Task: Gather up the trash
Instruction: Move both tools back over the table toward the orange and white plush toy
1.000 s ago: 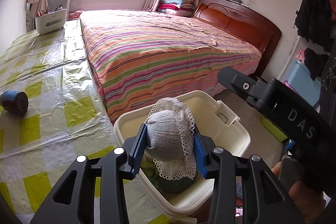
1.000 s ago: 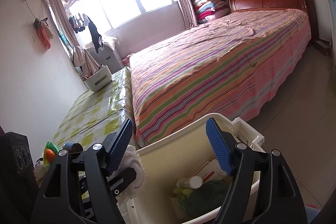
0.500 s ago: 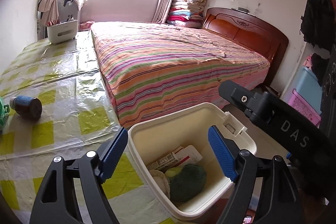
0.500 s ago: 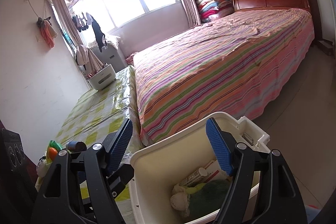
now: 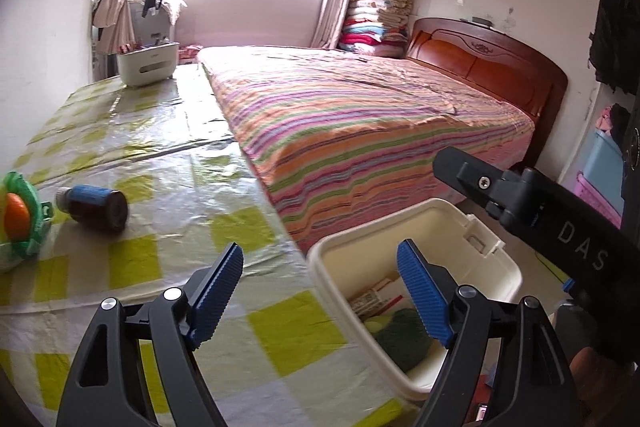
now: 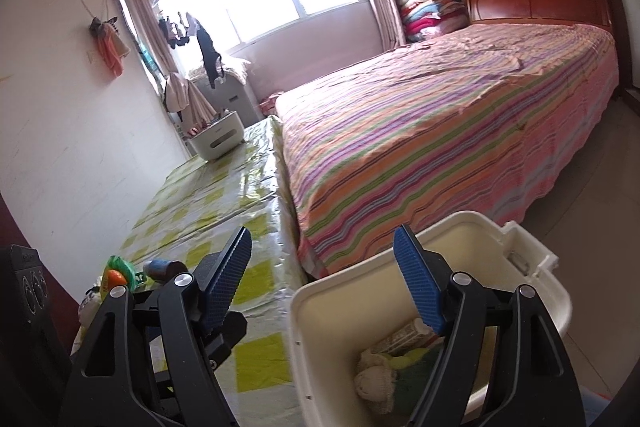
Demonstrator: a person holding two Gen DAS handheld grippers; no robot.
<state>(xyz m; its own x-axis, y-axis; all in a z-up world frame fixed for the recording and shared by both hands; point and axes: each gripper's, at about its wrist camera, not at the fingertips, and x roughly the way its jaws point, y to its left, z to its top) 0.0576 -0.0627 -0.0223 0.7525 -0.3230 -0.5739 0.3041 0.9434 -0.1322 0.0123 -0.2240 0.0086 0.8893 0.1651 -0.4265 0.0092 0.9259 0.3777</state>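
A cream plastic bin [image 5: 496, 259] stands at the table's right edge; it also shows in the right wrist view [image 6: 536, 267]. Inside lie a white knitted lace item [image 6: 374, 381], a green object [image 5: 404, 335] and a printed packet [image 6: 404, 337]. My left gripper [image 5: 320, 291] is open and empty above the table's edge and the bin's left rim. My right gripper [image 6: 322, 277] is open and empty over the bin's near-left corner. A dark bottle with a blue label [image 5: 94, 207] lies on its side on the table, left. A green and orange wrapper [image 5: 18, 223] lies at the far left.
The table has a glossy yellow-checked cloth [image 5: 160, 155]. A white caddy [image 5: 148, 63] stands at its far end. A striped bed [image 5: 360, 119] runs along the table's right side. A black speaker [image 6: 28, 307] stands at the near left.
My left gripper opened and dropped the white knitted item into the bin, then swung left toward the table. The right gripper stayed open over the bin.
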